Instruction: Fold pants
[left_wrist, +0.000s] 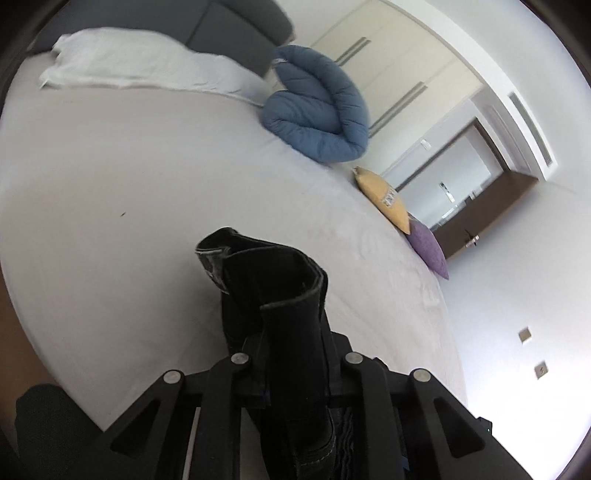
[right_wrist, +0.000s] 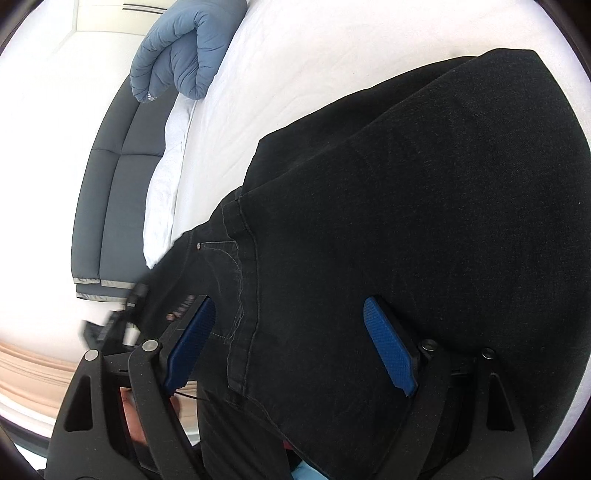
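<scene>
The black denim pants (right_wrist: 424, 221) lay spread over the white-sheeted bed (left_wrist: 129, 177), filling most of the right wrist view, with a stitched side seam and a small metal rivet showing near the pocket. The right gripper (right_wrist: 291, 347) hung over this cloth with its jaws wide apart; its blue textured pads (right_wrist: 388, 347) stood on either side of the seam, and from this view it could not be told whether they touched the denim or hovered just above it. Nothing was pinched between them.

In the left wrist view, the left gripper (left_wrist: 295, 354) was clamped on a thick folded edge of the same black pants, which stood up out of the narrow gap between the jaws and hid the pads; a hemmed border and what looked like a shiny label showed at the top of the bunch. This held part was raised off the sheet.

At the head of the bed lay a white rumpled pillow (left_wrist: 140, 62) against a dark grey padded headboard (right_wrist: 110, 206). Along the bed's far edge sat a blue quilted rolled-up jacket (left_wrist: 321, 107), and beyond it a yellow cushion (left_wrist: 388, 201) touching a purple cushion (left_wrist: 430, 251). A dark brown door (left_wrist: 476, 225) with a metal handle stood open in the white wall behind.
</scene>
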